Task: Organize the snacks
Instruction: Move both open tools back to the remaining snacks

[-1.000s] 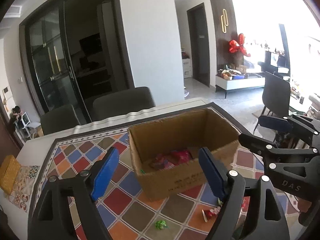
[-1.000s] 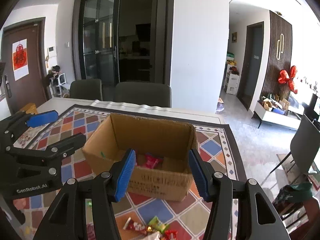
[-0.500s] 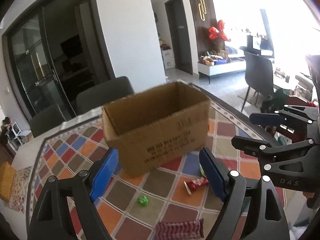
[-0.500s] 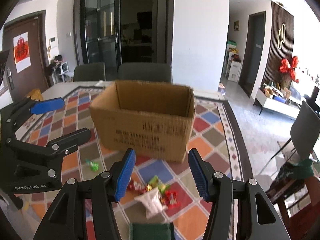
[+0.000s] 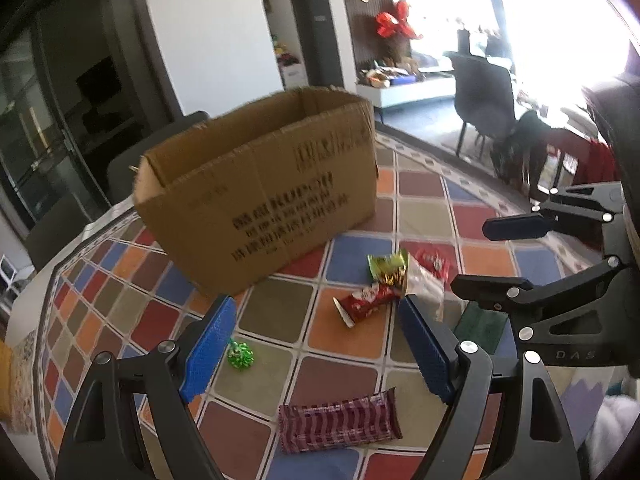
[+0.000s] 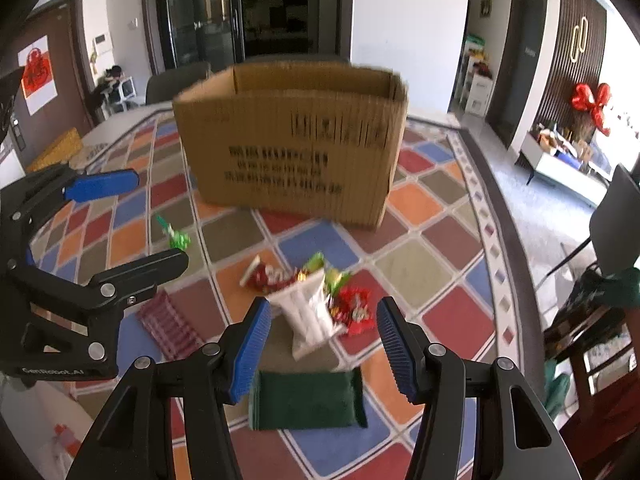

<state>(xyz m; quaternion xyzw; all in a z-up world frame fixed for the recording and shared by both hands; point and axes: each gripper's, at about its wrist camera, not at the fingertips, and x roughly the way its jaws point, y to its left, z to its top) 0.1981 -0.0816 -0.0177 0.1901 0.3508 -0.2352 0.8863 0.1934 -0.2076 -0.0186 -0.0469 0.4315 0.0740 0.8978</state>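
An open cardboard box stands on the patterned tablecloth. Loose snacks lie in front of it: a maroon striped bar, a small green candy, a red wrapper, a white packet, a red packet and a dark green pouch. My left gripper hangs open above the bar and the candy, holding nothing. My right gripper is open over the white packet and green pouch, touching neither. The box's inside is hidden.
The multicoloured diamond tablecloth covers a table whose edge curves along the right. Dark chairs stand behind the table and on the floor to the right. A yellow item lies at the far left.
Both grippers have dropped lower and tilted down. The box interior has gone out of sight, its printed front now faces me, and the loose snacks have come into view under the fingers.
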